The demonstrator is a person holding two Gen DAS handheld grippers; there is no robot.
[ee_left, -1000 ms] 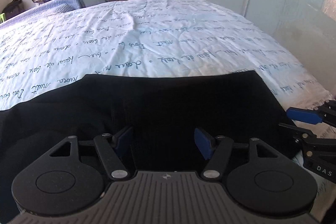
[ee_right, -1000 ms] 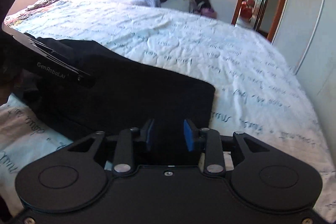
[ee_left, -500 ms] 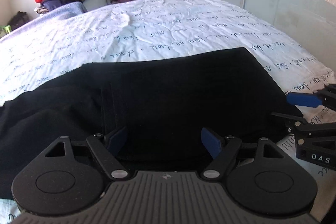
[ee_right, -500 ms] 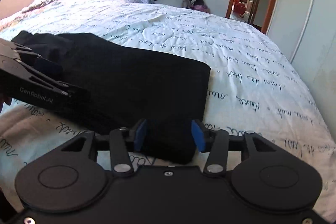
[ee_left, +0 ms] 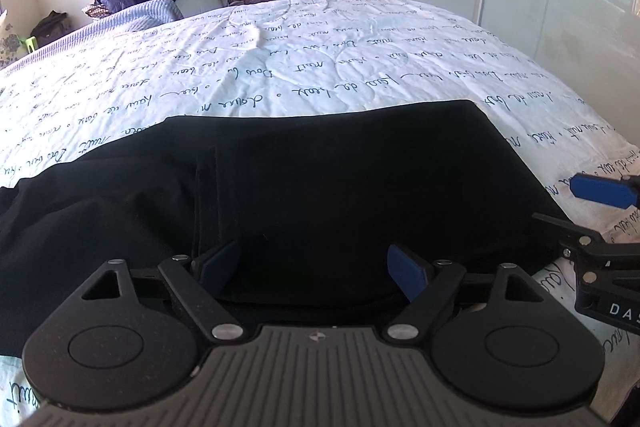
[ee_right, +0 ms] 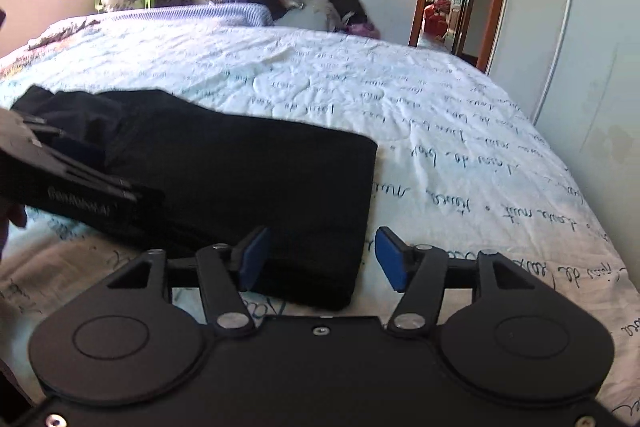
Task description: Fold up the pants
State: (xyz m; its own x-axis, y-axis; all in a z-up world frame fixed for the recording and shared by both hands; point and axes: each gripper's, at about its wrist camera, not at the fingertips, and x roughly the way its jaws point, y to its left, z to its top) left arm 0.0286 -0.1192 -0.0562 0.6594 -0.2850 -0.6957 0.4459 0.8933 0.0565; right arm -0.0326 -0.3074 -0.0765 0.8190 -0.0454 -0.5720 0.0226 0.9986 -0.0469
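We note the black pants lying folded on the script-printed bedspread, released since a second ago: left gripper now wide and empty, right gripper jaws opening, clear of the corner.

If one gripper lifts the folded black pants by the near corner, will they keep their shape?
Probably not. The folded black fabric pants lie limp with soft creases on the white script-printed bedspread, so a corner lift would likely let layers sag and unfold. The matte cloth looks grippy, light, and unlikely to slide.
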